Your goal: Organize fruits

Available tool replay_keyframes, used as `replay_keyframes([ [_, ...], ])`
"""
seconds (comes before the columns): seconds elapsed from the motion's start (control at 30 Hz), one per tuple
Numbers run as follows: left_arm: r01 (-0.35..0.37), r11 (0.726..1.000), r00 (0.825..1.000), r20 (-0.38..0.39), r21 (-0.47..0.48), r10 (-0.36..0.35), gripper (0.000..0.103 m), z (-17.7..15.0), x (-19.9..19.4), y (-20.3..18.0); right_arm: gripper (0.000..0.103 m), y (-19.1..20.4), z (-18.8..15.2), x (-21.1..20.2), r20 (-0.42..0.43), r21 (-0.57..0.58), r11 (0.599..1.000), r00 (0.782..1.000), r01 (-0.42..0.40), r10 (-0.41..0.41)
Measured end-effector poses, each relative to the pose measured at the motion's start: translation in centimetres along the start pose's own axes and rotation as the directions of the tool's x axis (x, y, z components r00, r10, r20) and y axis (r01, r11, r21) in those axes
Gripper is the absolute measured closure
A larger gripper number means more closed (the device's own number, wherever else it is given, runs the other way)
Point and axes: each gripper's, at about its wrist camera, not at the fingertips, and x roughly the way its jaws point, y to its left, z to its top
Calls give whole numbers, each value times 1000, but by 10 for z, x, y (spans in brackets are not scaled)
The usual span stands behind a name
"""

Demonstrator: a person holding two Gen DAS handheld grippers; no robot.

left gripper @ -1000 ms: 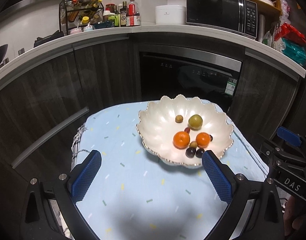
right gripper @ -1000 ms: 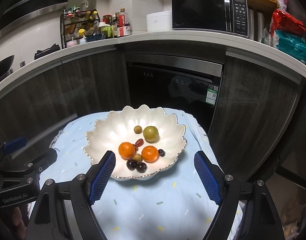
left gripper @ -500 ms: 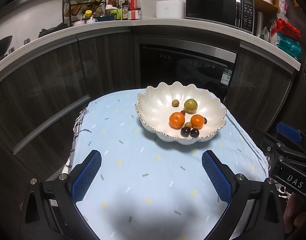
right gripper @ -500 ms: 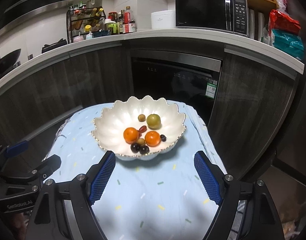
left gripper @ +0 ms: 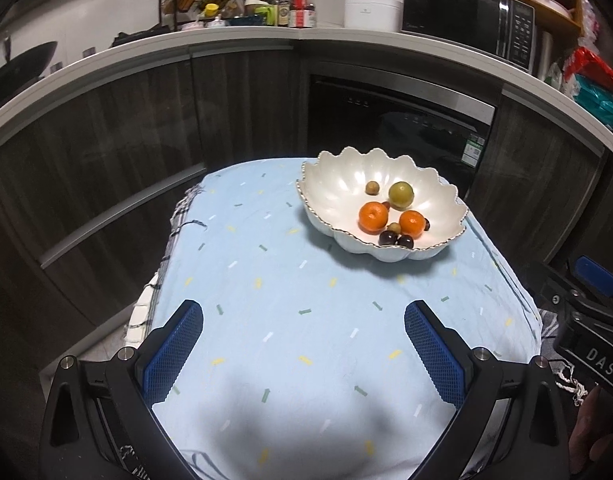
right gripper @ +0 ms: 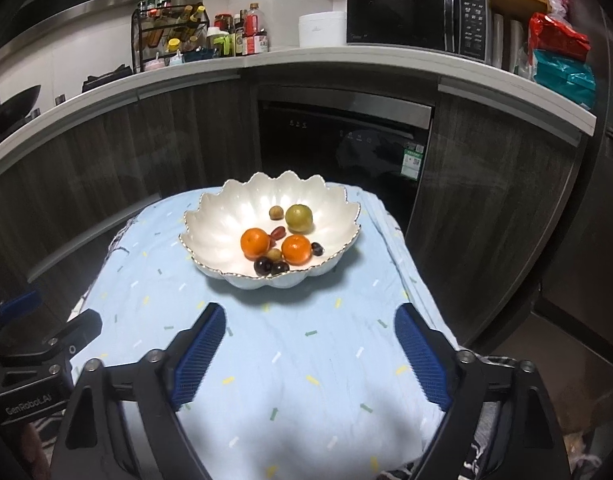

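So the setup is a small table covered with a light blue cloth with little confetti dashes printed on it, parked in front of dark wood kitchen cabinets. Behind it runs a white countertop with a microwave, a white rice cooker, a wire spice rack and a bunch of sauce bottles. There's a built-in dishwasher directly behind the table, and some red and teal bags at the right end of the counter.

Nothing sits between the grippers and the fruit, just bare cloth.

The fruit is all in a white scalloped bowl with a thin gold rim, sitting toward the far end of the table. Inside: two oranges, a yellow-green round fruit, a small tan one beside it, another small tan one between the oranges, a reddish oblong piece, and three dark grapes near the front rim.

Left gripper has its jaws spread wide with nothing between the blue pads, hovering over the near cloth. Right gripper is the same, jaws having just opened a bit further, empty, well short of the bowl.
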Motion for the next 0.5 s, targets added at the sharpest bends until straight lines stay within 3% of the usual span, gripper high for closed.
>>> replay_keyframes([
  [0.5, -35, 999, 999, 35, -3, 35, 0, -3, -17, 0, 12, -4, -4, -19, 28, 12, 1000, 1000, -7, 7],
])
